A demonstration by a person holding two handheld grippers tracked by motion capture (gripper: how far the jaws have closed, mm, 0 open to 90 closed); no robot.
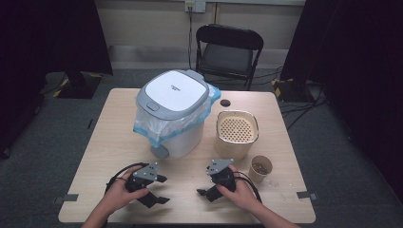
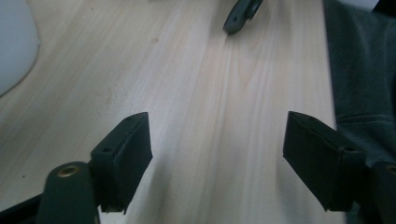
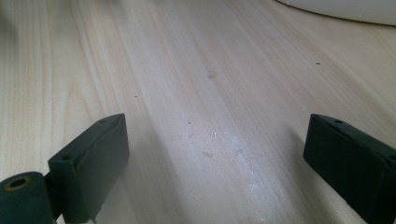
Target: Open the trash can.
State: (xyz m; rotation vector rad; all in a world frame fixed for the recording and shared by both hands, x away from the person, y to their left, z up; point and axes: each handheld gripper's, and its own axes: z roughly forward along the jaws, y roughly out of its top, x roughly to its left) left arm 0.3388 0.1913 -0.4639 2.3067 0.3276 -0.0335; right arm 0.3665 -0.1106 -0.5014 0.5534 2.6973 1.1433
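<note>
Both grippers rest low over the front of the wooden table (image 1: 109, 142), a hand on each. My left gripper (image 1: 160, 189) points to the right, open, with nothing between its jaws; the left gripper view has bare wood between the fingers (image 2: 123, 158). My right gripper (image 1: 205, 183) points left toward it, also open and empty, its fingers (image 3: 93, 158) standing far apart over the wood. A jaw tip of the right gripper (image 2: 240, 16) appears at the top of the left gripper view.
A white bin with a grey lid and a blue-edged plastic liner (image 1: 173, 111) stands mid-table. To its right are a beige container with a perforated insert (image 1: 236, 133), a paper cup with brown contents (image 1: 260, 168) and a small black cap (image 1: 225, 102). A black chair (image 1: 228, 50) stands behind.
</note>
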